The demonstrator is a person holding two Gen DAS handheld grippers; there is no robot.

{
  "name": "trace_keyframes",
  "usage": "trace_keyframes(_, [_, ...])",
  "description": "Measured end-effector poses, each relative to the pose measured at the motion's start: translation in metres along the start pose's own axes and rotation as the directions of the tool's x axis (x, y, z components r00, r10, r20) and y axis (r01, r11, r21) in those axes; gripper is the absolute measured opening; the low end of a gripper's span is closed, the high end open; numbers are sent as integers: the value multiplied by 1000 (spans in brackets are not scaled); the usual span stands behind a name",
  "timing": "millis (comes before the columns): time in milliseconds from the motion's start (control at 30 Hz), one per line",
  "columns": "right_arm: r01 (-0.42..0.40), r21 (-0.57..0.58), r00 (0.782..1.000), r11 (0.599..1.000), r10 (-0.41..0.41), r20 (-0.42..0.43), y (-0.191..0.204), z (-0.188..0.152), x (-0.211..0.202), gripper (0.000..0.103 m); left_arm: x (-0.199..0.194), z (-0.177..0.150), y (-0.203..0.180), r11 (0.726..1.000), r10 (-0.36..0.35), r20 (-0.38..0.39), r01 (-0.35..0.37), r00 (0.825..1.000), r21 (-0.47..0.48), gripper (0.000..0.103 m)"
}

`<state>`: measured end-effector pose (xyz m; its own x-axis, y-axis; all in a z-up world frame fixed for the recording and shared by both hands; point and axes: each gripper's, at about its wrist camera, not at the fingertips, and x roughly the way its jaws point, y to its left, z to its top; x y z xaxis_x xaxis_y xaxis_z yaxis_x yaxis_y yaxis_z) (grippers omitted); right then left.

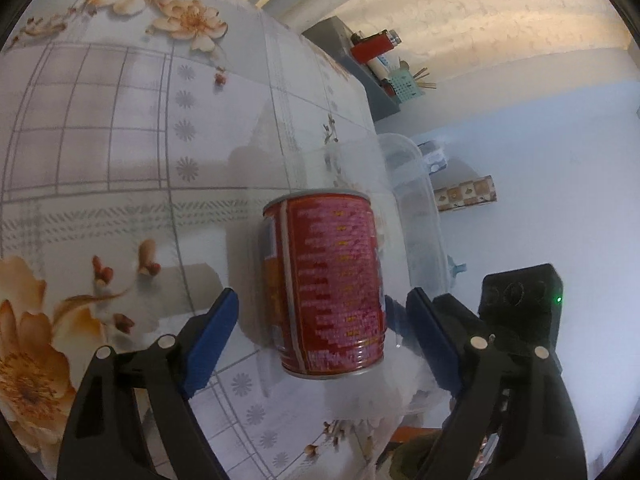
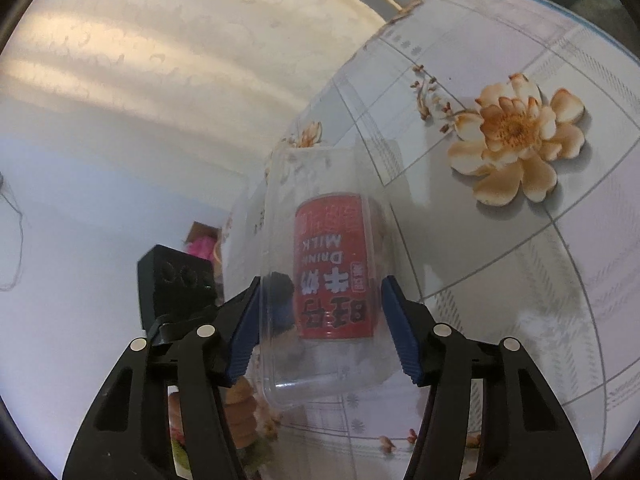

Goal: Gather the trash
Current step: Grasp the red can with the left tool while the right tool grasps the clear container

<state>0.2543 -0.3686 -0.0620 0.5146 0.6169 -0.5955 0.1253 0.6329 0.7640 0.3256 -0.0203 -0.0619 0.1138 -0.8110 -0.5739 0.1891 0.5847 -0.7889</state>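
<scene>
Red milk can stands on the floral-cloth table near its edge, long axis vertical to the tabletop. Left tool wide, pads either side of the can, not touching. Right tool half-open around a clear plastic container; contact unclear. Pale walls, cluttered shelf behind.

We see milk drink can: red, white lettering | desk: pale grey-white cloth, grey grid lines, peach-orange flowers | plastic container: clear | left hand-held gripper: black, blue pads | basket: teal
</scene>
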Motion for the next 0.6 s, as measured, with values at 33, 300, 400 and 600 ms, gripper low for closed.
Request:
trace_keyframes(33, [-9,9,1000,1000,9,-1,-1,-1,-1,55,1,0,1,1000,-1,-2,1,1000,-6,82])
trace_keyframes(300, [-24,26,1000,999,24,-3,-4,-7,-5,54,8,0,5,999,-25,-9,24,1000,-34,70])
trace_keyframes(400, [-8,23,1000,1000,8,1,-3,-8,-8,54,8,-5,5,998,-47,-3,47,999,-36,61])
trace_keyframes(600, [40,-10,999,999,-41,-5,4,-23,-16,53,1,-25,5,997,-64,-9,64,998,-44,62])
